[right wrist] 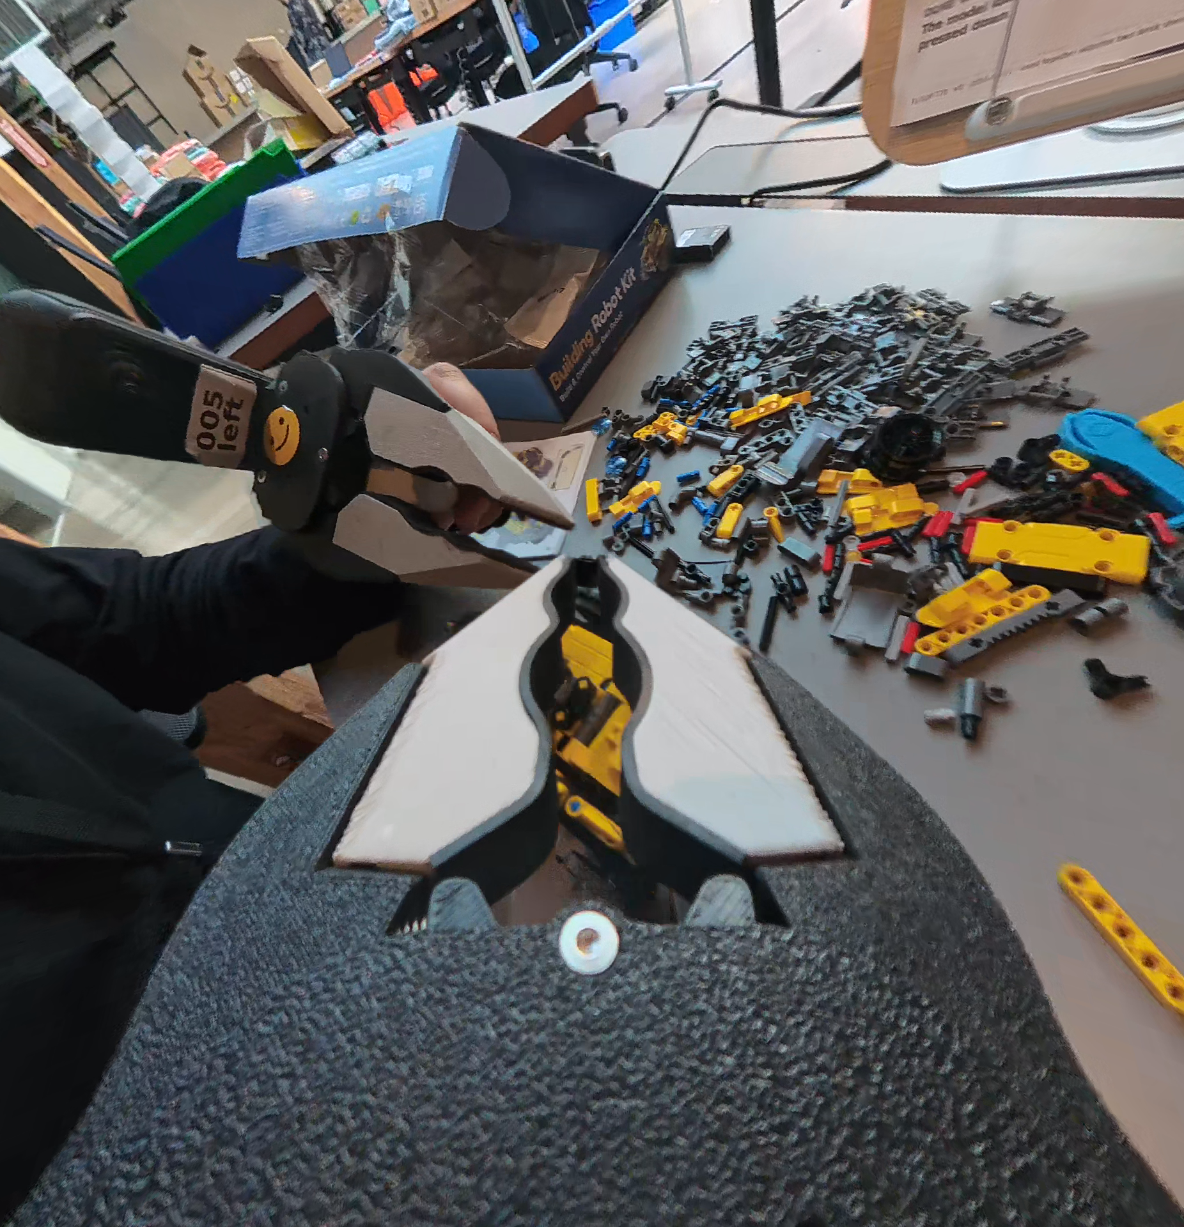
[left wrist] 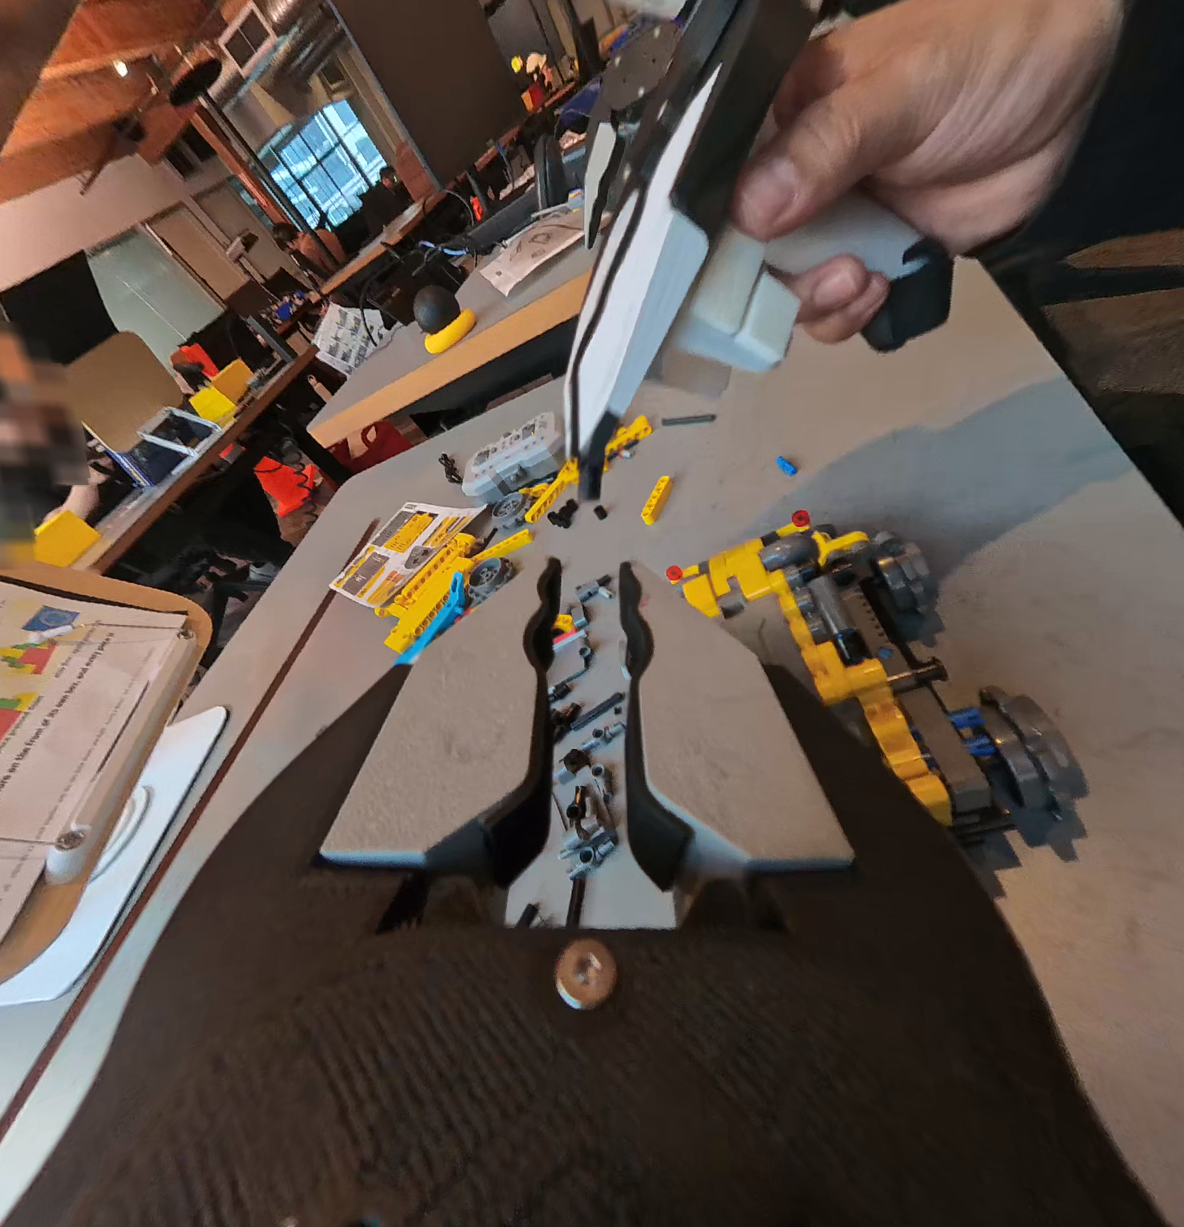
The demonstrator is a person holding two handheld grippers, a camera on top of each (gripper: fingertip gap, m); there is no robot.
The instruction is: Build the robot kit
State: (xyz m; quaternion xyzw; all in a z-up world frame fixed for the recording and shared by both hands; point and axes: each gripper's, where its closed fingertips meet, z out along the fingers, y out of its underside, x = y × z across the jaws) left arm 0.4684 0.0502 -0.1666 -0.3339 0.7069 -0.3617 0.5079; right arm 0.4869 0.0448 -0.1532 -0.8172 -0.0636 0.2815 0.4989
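Both tools hang over the grey worktop [left wrist: 842,465]: left tool [left wrist: 589,572] apart above tiny grey and black building pins [left wrist: 586,724], right tool [right wrist: 586,564] together, tips holding nothing, beside a half-built yellow brick vehicle [left wrist: 862,657].

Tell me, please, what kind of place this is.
Probably a shared workshop or lab: long work tables in an open hall, stacked cardboard boxes, and a pile of building-kit parts on the grey table.
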